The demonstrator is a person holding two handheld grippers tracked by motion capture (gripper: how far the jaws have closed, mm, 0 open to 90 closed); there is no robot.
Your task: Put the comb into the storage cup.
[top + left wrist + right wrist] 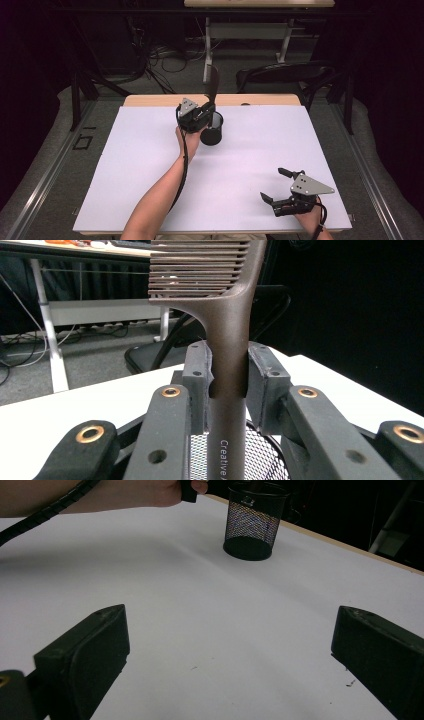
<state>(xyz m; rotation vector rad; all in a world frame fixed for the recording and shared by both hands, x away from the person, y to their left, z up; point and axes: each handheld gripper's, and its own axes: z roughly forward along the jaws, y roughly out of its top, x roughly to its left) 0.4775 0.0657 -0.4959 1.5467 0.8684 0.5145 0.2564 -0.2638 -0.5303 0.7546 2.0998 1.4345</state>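
So the left gripper [206, 111] is up around 12 o'clock on the white table sheet [150, 165], near the far edge, and its jaws are clamped tight on the handle of a dark brown plastic comb [227, 340]. In the left gripper view the comb stands pretty much upright, teeth section at the top pointing off to 9 o'clock, and the handle runs straight down between the two pads into the black wire-mesh pen cup [260, 455] right below. White lettering on the handle starts with "Creative"; the rest is cut off. Can't tell if the handle's bottom end touches the cup floor.

From the high view the comb [213, 82] pokes up above the gripper, and the mesh cup [213, 131] sits just beside the person's left hand [188, 137], at its 3 o'clock.

The right gripper [274, 186] is way off at about 5 o'clock near the front edge of the sheet, jaws spread wide apart with nothing between them. Its own view looks across bare white sheet toward the cup [253, 522] at roughly 12 o'clock, well apart from it.
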